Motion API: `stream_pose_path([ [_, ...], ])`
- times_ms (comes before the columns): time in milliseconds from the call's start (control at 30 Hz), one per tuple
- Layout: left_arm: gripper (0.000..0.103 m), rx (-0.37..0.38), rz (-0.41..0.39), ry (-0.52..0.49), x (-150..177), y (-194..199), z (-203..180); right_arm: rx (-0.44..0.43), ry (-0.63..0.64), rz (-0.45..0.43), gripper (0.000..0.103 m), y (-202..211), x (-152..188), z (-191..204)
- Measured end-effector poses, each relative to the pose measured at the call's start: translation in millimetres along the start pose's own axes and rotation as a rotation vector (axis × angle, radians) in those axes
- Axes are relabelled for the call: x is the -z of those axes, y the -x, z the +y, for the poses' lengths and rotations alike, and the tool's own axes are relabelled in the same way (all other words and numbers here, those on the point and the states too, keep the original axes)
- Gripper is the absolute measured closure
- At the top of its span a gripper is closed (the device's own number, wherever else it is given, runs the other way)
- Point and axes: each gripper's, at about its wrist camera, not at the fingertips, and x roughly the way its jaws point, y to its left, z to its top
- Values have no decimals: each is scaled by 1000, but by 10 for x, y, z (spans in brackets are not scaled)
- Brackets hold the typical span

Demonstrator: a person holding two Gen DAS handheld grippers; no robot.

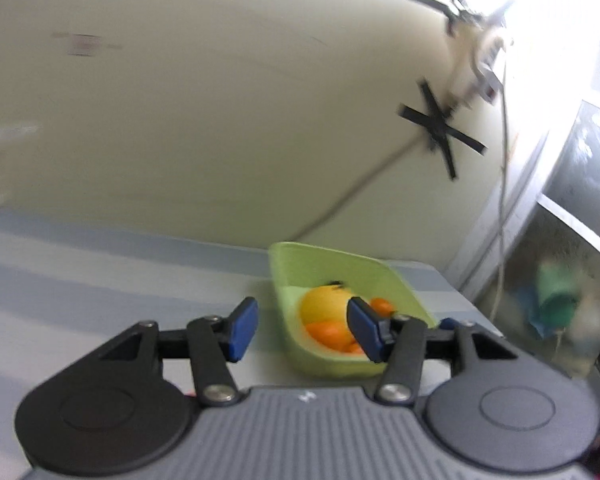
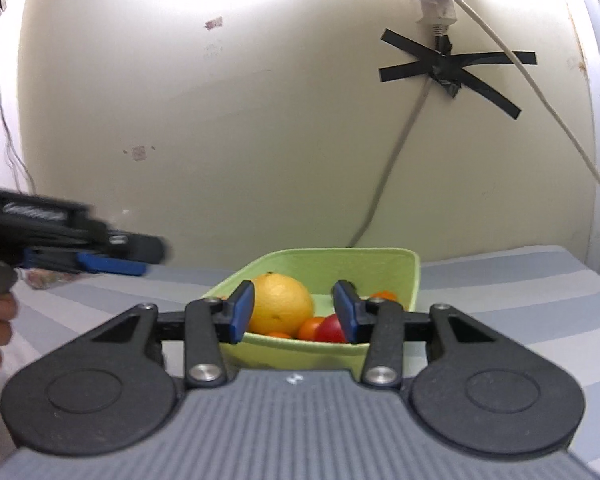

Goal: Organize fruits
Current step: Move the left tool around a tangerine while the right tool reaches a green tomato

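Hovering with both claws spread and empty: your right claw [image 2: 294, 312] sits just in front of the green tub [image 2: 379, 268], big orange [image 2: 280, 308] and tomato [image 2: 329, 328] inside; left claw [image 1: 301, 330] beside it.

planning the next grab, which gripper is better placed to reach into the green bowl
Right, probably. The right gripper is open and faces the green bowl squarely, with the big orange between its fingers' line. The left gripper is also open, but the bowl sits off to its right.
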Motion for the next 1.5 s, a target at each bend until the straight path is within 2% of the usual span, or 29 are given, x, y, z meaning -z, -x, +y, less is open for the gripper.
stream_pose_path([
  [100, 53, -94, -4, -2, 209, 268, 266, -92, -17, 33, 57, 17, 19, 78],
  [167, 52, -128, 8, 17, 351, 386, 431, -172, -13, 82, 57, 9, 53, 194],
  [333, 52, -92, 52, 137, 470, 450, 727, -239, 121, 162, 57, 21, 190, 705],
  [433, 51, -53, 55, 141, 417, 390, 696, -222, 193, 183, 56, -7, 265, 946],
  [667, 44, -54, 80, 64, 370, 159, 505, -189, 277, 230, 56, -244, 270, 1211],
  [833, 43, -71, 141, -4, 367, -138, 400, -138, 362, 277, 57, -486, 348, 1317],
  [900, 44, -93, 168, -9, 399, -236, 415, -128, 370, 323, 73, -521, 391, 1287],
  [933, 46, -100, 176, -5, 418, -274, 432, -117, 369, 324, 73, -535, 389, 1282],
  [967, 56, -95, 159, -9, 433, -263, 438, -118, 365, 325, 73, -540, 383, 1269],
  [1000, 64, -57, 161, 4, 443, -248, 453, -118, 365, 323, 74, -533, 386, 1265],
  [1133, 65, -83, 141, -17, 542, -64, 428, -131, 364, 282, 74, -405, 394, 1289],
  [1267, 65, -39, 131, 6, 683, 321, 472, -158, 353, 241, 74, -46, 416, 1297],
  [1500, 65, -6, 141, -45, 1038, 912, 364, -182, 248, 257, 74, 513, 558, 1207],
])
